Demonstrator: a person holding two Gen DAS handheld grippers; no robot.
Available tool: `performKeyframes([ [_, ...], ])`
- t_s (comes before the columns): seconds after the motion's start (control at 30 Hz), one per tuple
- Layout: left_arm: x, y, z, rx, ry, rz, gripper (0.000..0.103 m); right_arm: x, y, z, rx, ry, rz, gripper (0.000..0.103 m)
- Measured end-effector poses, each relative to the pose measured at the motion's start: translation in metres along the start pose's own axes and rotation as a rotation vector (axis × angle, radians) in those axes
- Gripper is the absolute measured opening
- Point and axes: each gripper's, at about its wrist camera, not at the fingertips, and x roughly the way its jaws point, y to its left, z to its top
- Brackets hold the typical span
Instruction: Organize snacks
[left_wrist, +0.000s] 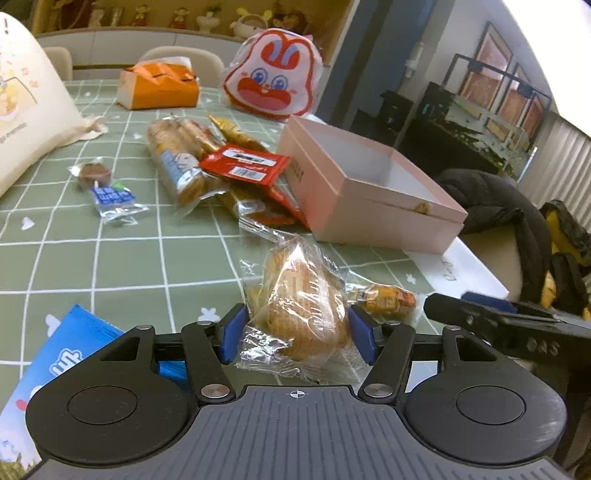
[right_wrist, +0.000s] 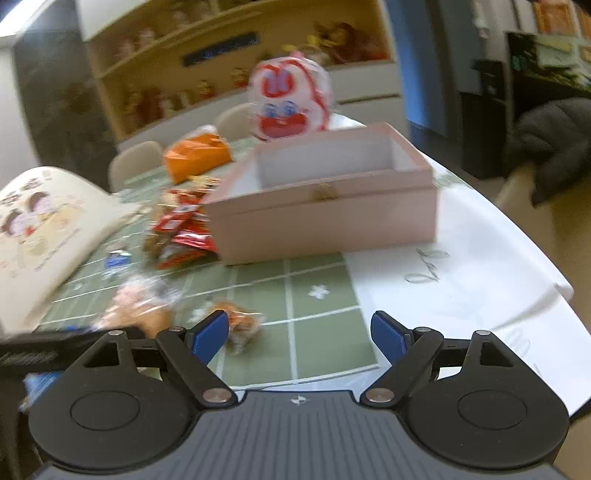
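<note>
**Left gripper closed around a wrapped pastry; right gripper empty**

The left gripper (left_wrist: 297, 338) holds a clear-wrapped pastry (left_wrist: 303, 306) between its blue pads (left_wrist: 233, 334), which press the wrapper on both sides, low over the green checked tablecloth (left_wrist: 110, 258). The right gripper (right_wrist: 299, 338) stands wide with nothing between its fingers; a small orange snack packet (right_wrist: 240, 325) lies just beside its left pad. The open pink box (left_wrist: 369, 192) sits beyond, a heap of snack packets (left_wrist: 229, 173) touching its left side.
</note>
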Motion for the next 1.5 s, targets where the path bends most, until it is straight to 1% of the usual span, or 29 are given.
performKeyframes([
  [0.07, -0.007, 0.003, -0.006, -0.008, 0.006, -0.036, 0.063, -0.005, 0.011, 0.002, -0.116, -0.014, 0.025, 0.085],
  [0.13, -0.018, 0.008, -0.014, -0.036, 0.013, -0.066, 0.062, -0.002, 0.025, 0.006, -0.229, 0.003, 0.027, 0.085],
  [0.2, -0.03, 0.012, -0.023, -0.066, 0.02, -0.093, 0.06, 0.008, 0.035, 0.013, -0.294, 0.044, 0.049, 0.084],
  [0.27, -0.041, 0.016, -0.029, -0.09, 0.027, -0.107, 0.059, 0.02, 0.043, 0.017, -0.33, 0.078, 0.065, 0.081],
  [0.3, -0.045, 0.018, -0.032, -0.098, 0.032, -0.111, 0.058, 0.027, 0.046, 0.018, -0.348, 0.098, 0.072, 0.074],
  [0.33, -0.048, 0.019, -0.033, -0.104, 0.038, -0.113, 0.058, 0.034, 0.05, 0.019, -0.364, 0.127, 0.077, 0.063],
  [0.37, -0.051, 0.019, -0.034, -0.106, 0.041, -0.112, 0.058, 0.039, 0.053, 0.017, -0.374, 0.151, 0.08, 0.055],
  [0.4, -0.052, 0.018, -0.034, -0.101, 0.043, -0.111, 0.058, 0.042, 0.056, 0.015, -0.389, 0.176, 0.078, 0.039],
  [0.43, -0.053, 0.016, -0.034, -0.093, 0.045, -0.111, 0.057, 0.04, 0.058, 0.013, -0.401, 0.177, 0.078, 0.032],
  [0.53, -0.052, 0.007, -0.03, -0.067, 0.051, -0.133, 0.054, 0.02, 0.059, 0.007, -0.429, 0.15, 0.057, 0.031],
  [0.6, -0.053, -0.002, -0.023, -0.05, 0.041, -0.17, 0.05, 0.001, 0.053, 0.008, -0.423, 0.131, 0.052, 0.03],
  [0.63, -0.055, -0.007, -0.017, -0.041, 0.028, -0.196, 0.049, -0.011, 0.048, 0.011, -0.414, 0.119, 0.054, 0.025],
  [0.67, -0.058, -0.013, -0.007, -0.023, 0.011, -0.22, 0.041, -0.024, 0.042, 0.016, -0.402, 0.106, 0.058, 0.021],
  [0.7, -0.061, -0.019, 0.004, 0.006, -0.015, -0.238, 0.029, -0.034, 0.037, 0.025, -0.387, 0.087, 0.06, 0.016],
  [0.73, -0.062, -0.026, 0.018, 0.043, -0.041, -0.249, 0.028, -0.045, 0.031, 0.037, -0.365, 0.064, 0.059, 0.009],
  [0.8, -0.061, -0.035, 0.045, 0.087, -0.091, -0.259, 0.019, -0.06, 0.017, 0.062, -0.308, 0.021, 0.062, 0.009],
  [0.9, -0.048, -0.037, 0.073, 0.082, -0.117, -0.245, 0.019, -0.063, 0.0, 0.087, -0.266, -0.024, 0.058, 0.009],
  [0.97, -0.039, -0.036, 0.074, 0.084, -0.104, -0.236, 0.019, -0.056, -0.007, 0.088, -0.264, -0.012, 0.029, 0.01],
  [1.0, -0.034, -0.036, 0.071, 0.085, -0.089, -0.235, 0.019, -0.051, -0.009, 0.084, -0.265, 0.008, 0.026, 0.01],
  [1.07, -0.022, -0.031, 0.063, 0.067, -0.037, -0.247, 0.019, -0.04, -0.013, 0.069, -0.262, 0.062, 0.034, 0.018],
  [1.13, -0.01, -0.025, 0.054, 0.056, 0.014, -0.243, 0.019, -0.031, -0.018, 0.05, -0.241, 0.101, 0.024, 0.04],
  [1.17, -0.008, -0.025, 0.052, 0.069, 0.022, -0.228, 0.019, -0.027, -0.019, 0.04, -0.236, 0.116, 0.01, 0.043],
  [1.27, -0.012, -0.026, 0.048, 0.16, 0.014, -0.171, 0.021, -0.025, -0.019, 0.018, -0.242, 0.141, -0.012, 0.051],
  [1.33, -0.013, -0.031, 0.05, 0.266, 0.017, -0.132, 0.022, -0.029, -0.016, 0.008, -0.252, 0.135, -0.008, 0.061],
  [1.4, -0.008, -0.041, 0.047, 0.375, 0.063, -0.107, 0.023, -0.035, -0.013, 0.001, -0.264, 0.123, 0.0, 0.065],
  [1.5, 0.012, -0.058, 0.034, 0.524, 0.178, -0.068, 0.026, -0.036, -0.011, -0.001, -0.25, 0.123, 0.016, 0.066],
])
